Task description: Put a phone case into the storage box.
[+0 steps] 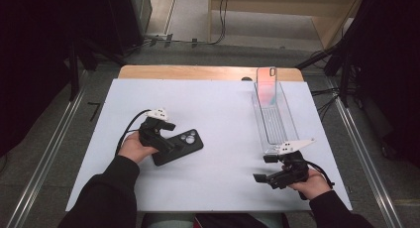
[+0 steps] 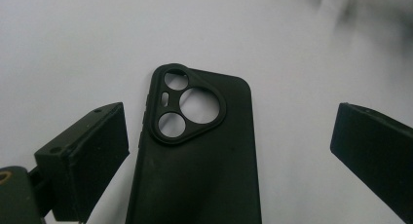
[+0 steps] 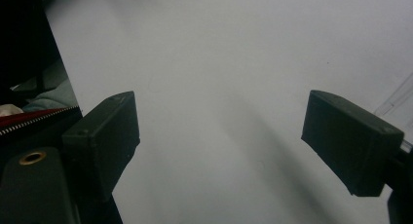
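Below, the left gripper (image 2: 229,151) held its jaws wide apart around a black phone case (image 2: 197,156) on the table (image 2: 73,48); the right gripper (image 3: 219,141) was released.

phone cases: 2 – one black (image 1: 179,145), one pinkish (image 1: 267,87) | clear tray (image 1: 283,123): 1 | grippers: 2 – left (image 1: 166,139), right (image 1: 265,176) | hands: 2 | white table (image 1: 218,114): 1
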### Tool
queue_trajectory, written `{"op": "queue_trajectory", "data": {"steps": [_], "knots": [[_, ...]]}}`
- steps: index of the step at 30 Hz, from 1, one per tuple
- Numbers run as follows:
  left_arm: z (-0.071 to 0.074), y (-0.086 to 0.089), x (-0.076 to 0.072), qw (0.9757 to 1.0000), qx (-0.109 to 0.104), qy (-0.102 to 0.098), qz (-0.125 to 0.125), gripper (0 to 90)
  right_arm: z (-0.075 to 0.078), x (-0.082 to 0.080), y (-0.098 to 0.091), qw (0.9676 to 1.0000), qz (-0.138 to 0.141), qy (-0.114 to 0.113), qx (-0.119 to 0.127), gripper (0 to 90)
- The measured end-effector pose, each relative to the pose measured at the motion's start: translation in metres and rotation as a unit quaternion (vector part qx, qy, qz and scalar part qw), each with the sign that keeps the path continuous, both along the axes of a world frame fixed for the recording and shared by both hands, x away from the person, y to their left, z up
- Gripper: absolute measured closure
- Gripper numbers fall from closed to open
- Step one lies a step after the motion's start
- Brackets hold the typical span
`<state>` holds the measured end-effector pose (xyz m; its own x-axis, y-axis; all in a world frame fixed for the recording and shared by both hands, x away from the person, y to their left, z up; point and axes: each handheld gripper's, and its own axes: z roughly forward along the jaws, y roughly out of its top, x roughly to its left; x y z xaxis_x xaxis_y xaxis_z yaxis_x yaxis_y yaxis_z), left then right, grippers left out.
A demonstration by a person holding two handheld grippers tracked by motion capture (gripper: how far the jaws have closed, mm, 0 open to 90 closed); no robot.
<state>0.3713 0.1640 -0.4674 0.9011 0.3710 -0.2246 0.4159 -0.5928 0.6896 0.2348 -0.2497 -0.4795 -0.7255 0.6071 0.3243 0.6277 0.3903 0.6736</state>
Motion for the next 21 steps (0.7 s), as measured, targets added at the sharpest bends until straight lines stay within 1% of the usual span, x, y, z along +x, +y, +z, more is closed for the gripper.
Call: {"op": "queue_trajectory", "data": {"steps": [4,9,10,13,17,18,21], "knots": [[-0.004,-0.001,-0.001,1.0000,0.008,-0.002,-0.004,0.5,0.000,-0.001,0.002,1.0000,0.004,0.000,0.000,12.0],[-0.011,0.000,-0.001,0.9999,0.012,0.003,-0.002,0.5,0.001,-0.001,0.001,1.0000,0.003,0.001,0.000,12.1],[-0.012,0.000,0.000,0.9998,0.019,0.002,-0.001,0.5,0.000,-0.001,0.001,1.0000,0.002,0.000,0.000,12.1],[-0.016,0.000,0.000,0.9997,0.023,0.005,0.002,0.5,0.000,-0.001,0.001,1.0000,0.001,0.002,-0.002,12.0],[-0.023,-0.002,0.000,0.9990,0.043,0.010,0.001,0.5,0.000,-0.001,0.001,1.0000,0.001,0.001,-0.001,12.1],[-0.024,-0.002,0.000,0.9989,0.045,0.013,0.000,0.5,0.000,-0.001,0.001,1.0000,0.001,0.001,-0.002,12.1],[-0.027,-0.002,0.000,0.9988,0.047,0.012,0.000,0.5,0.000,-0.001,0.001,1.0000,0.001,0.002,-0.003,12.0]]}}
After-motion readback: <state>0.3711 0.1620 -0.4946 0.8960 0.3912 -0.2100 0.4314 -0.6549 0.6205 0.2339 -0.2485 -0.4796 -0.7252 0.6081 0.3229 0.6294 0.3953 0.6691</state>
